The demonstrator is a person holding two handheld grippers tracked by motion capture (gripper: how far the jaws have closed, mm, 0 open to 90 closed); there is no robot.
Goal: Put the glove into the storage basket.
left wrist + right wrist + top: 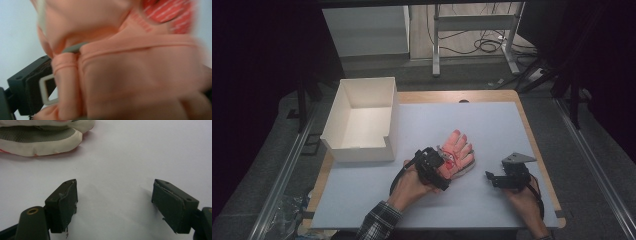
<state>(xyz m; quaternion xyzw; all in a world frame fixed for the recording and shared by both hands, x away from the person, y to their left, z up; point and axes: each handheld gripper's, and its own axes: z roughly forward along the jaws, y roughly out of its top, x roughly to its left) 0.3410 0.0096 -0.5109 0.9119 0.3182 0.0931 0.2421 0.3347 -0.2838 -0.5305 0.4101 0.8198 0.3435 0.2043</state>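
Grey floor (pixel 272 165) (cables (pixel 484 45) beyond)

glove (pixel 140 75) blurred, hiding right jaw of left tool (pixel 443 169)

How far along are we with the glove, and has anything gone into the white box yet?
Nothing looks done yet: the white box shows a bare floor. In hand: the left gripper sits at the cuff of the orange glove, which lies flat on the table; its close view shows fabric between the jaws, so it appears shut on it. The right gripper is open, beside the glove. Probably left: lifting it and boxing it.
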